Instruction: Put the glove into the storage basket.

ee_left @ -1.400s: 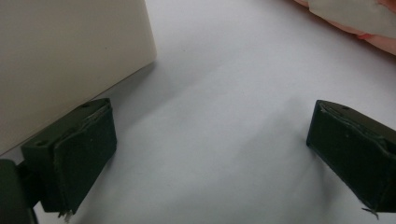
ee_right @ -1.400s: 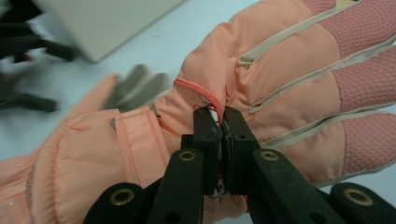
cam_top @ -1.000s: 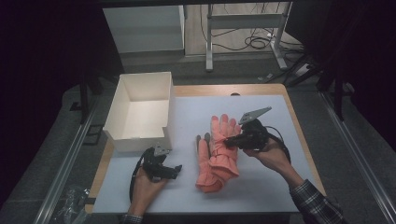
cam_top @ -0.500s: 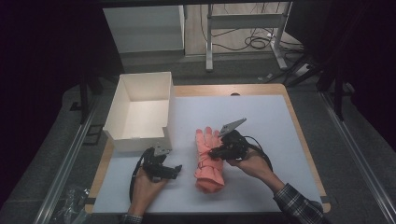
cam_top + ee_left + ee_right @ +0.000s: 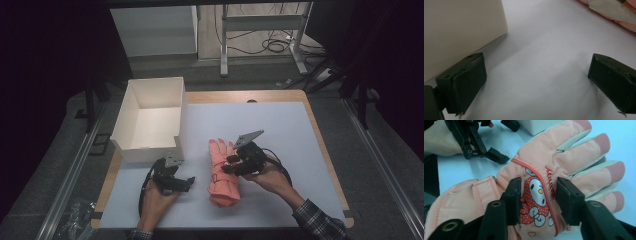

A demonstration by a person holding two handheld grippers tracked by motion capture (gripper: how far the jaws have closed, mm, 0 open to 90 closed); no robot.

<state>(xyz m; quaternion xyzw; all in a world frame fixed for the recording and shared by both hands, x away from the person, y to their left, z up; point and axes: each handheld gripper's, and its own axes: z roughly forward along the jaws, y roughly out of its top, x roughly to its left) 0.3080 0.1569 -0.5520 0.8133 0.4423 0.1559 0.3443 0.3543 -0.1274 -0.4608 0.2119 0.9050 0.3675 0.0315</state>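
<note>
One glove [image 5: 223,172] sits on the white table sheet [image 5: 280,135], peach-pink, cuff toward you, fingers pointing away, just right of the open white box [image 5: 150,120]. The box is empty as far as the high view goes, so nothing's packed yet.

Your right gripper [image 5: 233,165] is down over the glove's back. In the right gripper view its jaws straddle the printed cartoon patch [image 5: 535,200], half open, and they have just been opening, with the glove between them. The pads [image 5: 515,197] look to rest on the fabric rather than pinch it. I'd call that a release or a re-grip, not a hold.

Your left gripper [image 5: 186,183] is parked on the sheet between box and glove. Jaws are wide in the left gripper view, with bare sheet between them, the box wall [image 5: 461,30] at one side and the glove's edge [image 5: 614,10] in the far corner.

My read on progress: early. The glove is laid flat and positioned, and that's about all that's done. Left to do, judging by the layout: get a real grip on it, lift it, and move it into the box. Whether a second glove lies underneath I can't tell.
</note>
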